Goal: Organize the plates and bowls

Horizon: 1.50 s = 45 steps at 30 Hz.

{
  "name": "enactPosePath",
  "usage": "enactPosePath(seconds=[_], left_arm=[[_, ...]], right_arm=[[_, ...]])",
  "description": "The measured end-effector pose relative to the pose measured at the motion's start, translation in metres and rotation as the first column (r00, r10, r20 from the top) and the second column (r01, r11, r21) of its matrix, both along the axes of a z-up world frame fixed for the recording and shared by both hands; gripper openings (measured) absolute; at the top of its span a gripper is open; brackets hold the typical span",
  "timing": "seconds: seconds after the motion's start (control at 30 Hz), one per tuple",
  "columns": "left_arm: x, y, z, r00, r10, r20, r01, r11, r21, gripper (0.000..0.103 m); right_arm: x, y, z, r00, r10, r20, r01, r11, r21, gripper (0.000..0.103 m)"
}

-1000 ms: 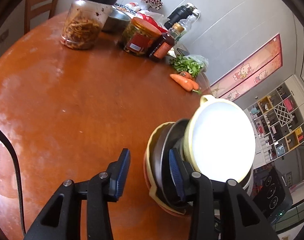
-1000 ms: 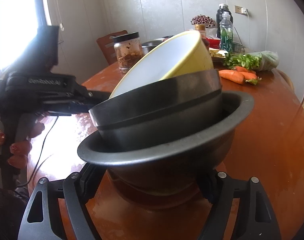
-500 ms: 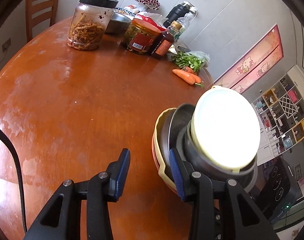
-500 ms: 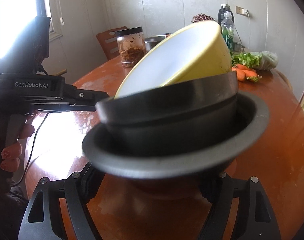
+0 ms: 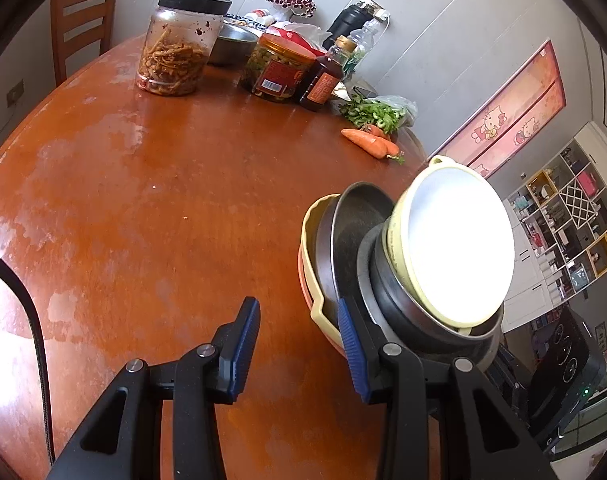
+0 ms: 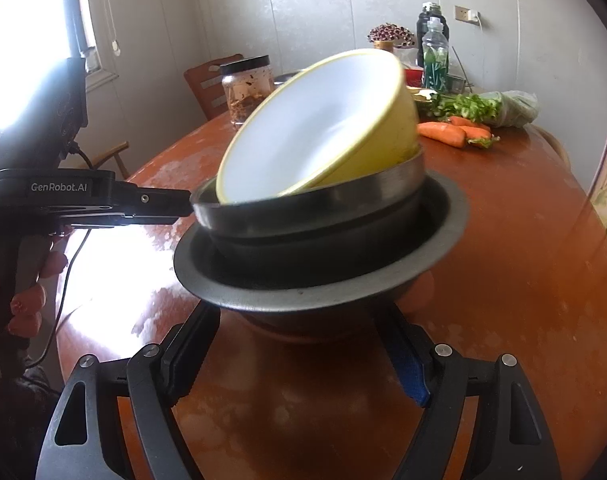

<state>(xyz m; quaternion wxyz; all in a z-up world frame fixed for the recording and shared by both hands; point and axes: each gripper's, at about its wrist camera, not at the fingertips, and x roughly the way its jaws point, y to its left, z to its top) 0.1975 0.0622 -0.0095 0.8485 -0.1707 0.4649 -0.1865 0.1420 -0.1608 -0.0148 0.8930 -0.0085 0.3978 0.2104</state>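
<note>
Now, round brown wooden table (image 5: 143, 200) bare toward ten o'clock, my left gripper (image 5: 297, 320) gapes empty while my right gripper (image 6: 299, 332) clamps the tilted grey-metal-and-yellow bowl stack (image 5: 383, 264) at its three o'clock.

Yellow, grey and orange on a reddish-brown table

The top bowl (image 6: 323, 128) is yellow outside, white inside; the bowls under it (image 6: 315, 240) are dark grey metal. The table (image 5: 143, 200) is reddish-brown with pale worn patches. Carrots (image 5: 369, 142), upper right, are orange; gripper pads (image 5: 245, 340) are blue.
</note>
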Motion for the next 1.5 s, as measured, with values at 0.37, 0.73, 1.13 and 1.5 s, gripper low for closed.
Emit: enactPosePath(seconds=[0.37,0.73,1.13,1.5], left_arm=[[-0.03,-0.009,0.01,0.995,0.05,0.087,-0.06,0.991,0.121,0.041],[-0.063,-0.028,0.008,0.981,0.114,0.156,-0.145,0.967,0.211,0.049],[-0.091,-0.047,0.009,0.974,0.118,0.195,-0.166,0.953,0.252,0.055],[-0.127,-0.075,0.005,0.969,0.1,0.225,-0.16,0.95,0.269,0.067]], right_arm=[[-0.001,-0.01,0.004,0.999,-0.015,0.04,0.014,1.0,0.021,0.08],[0.003,-0.001,-0.003,0.999,-0.016,0.042,0.016,1.0,0.003,0.081],[-0.021,-0.007,0.0,0.995,-0.055,0.083,0.058,0.998,-0.027,0.082],[-0.068,-0.036,0.004,0.983,-0.121,0.141,0.121,0.993,0.003,0.083]])
